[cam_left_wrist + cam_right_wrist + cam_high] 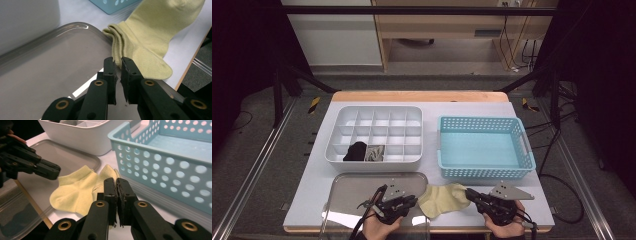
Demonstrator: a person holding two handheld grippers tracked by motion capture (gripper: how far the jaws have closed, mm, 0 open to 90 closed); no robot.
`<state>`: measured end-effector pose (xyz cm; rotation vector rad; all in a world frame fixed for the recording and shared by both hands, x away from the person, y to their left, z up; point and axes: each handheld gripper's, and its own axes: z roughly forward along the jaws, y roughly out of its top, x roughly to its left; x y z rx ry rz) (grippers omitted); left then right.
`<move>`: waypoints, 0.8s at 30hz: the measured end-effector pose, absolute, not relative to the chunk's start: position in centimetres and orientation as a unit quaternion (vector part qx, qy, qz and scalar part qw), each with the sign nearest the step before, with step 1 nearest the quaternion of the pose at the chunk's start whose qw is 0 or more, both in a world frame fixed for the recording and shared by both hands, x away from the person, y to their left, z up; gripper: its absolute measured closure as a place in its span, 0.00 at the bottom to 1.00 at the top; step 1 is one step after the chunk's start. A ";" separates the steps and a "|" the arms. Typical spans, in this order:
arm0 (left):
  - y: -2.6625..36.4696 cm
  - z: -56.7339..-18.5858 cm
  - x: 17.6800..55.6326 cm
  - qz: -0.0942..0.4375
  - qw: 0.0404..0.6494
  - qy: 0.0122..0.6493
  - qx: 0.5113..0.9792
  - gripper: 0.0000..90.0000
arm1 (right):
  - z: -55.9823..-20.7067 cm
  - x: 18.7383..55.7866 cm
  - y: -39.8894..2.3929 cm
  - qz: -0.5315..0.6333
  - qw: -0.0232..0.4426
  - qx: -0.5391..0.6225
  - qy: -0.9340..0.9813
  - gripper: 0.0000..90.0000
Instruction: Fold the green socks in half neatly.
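Observation:
A pale yellow sock [443,199] lies flat on the white table near its front edge, between my two grippers. Its ribbed cuff [117,37] overlaps the right rim of a grey tray [362,187]. My left gripper [413,200] hovers over the tray's right end, tips just short of the cuff. Its jaws [118,61] stand a narrow slit apart with nothing between them. My right gripper [468,192] is at the sock's other end. Its jaws [116,181] are shut pad to pad, tips at the sock's edge [75,190], with no fabric visibly pinched.
A white compartment organizer [377,161] stands behind the tray, with a black sock [356,151] and a grey patterned one [374,153] in its front cells. A light blue perforated basket [484,172] stands to its right, just beyond my right gripper. The table's front edge is close.

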<state>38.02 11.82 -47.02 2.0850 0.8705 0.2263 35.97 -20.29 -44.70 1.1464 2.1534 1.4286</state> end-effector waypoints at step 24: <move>10.9 -47.8 38.3 0.085 0.419 0.348 0.835 0.95 | -44.8 37.0 -13.9 0.521 0.096 0.340 0.777 0.96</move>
